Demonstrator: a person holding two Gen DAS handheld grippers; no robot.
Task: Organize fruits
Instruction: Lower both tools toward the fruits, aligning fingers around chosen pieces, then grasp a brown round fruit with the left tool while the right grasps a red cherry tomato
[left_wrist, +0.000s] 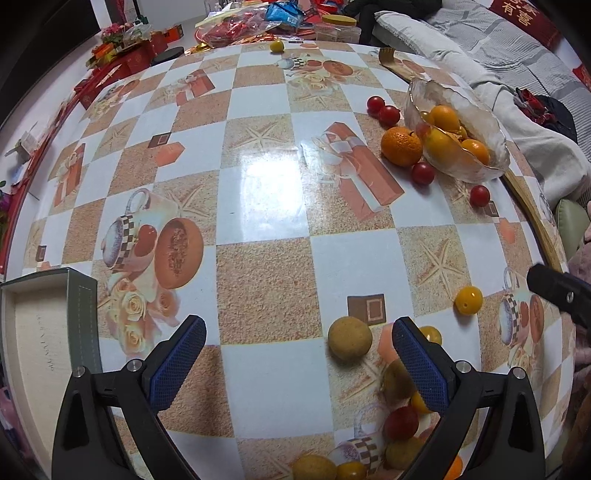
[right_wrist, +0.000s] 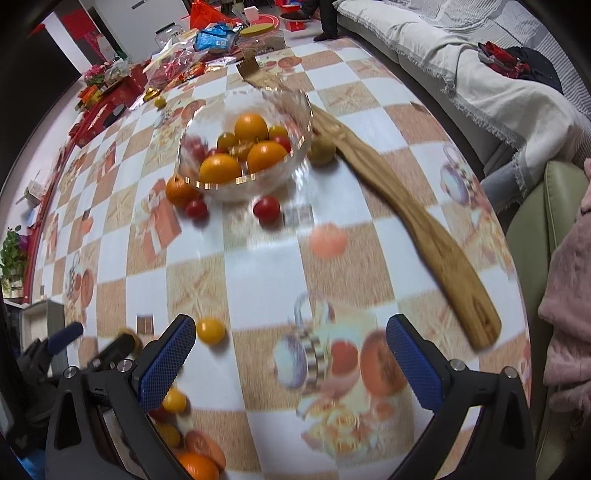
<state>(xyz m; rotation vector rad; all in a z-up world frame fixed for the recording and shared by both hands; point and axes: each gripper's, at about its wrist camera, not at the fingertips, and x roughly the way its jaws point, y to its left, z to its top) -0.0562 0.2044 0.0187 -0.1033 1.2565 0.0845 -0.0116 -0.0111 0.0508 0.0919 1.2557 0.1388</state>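
Both grippers hang over the checkered table (left_wrist: 258, 192) with fingers spread wide, grasping nothing. The left gripper (left_wrist: 299, 365) is nearer the loose fruit – a yellow-brown fruit (left_wrist: 349, 338) lies just right of centre between its fingers. The glass bowl (right_wrist: 295, 110), half filled, sits toward the far right edge.

Left gripper (left_wrist: 299, 363): black plastic arms with triangular cutouts, blue cross-hatched pads (left_wrist: 177, 363), silver screw heads at the pivots. Right gripper (right_wrist: 290, 363): same build, black frame, blue textured pads (right_wrist: 168, 363), silver screws.
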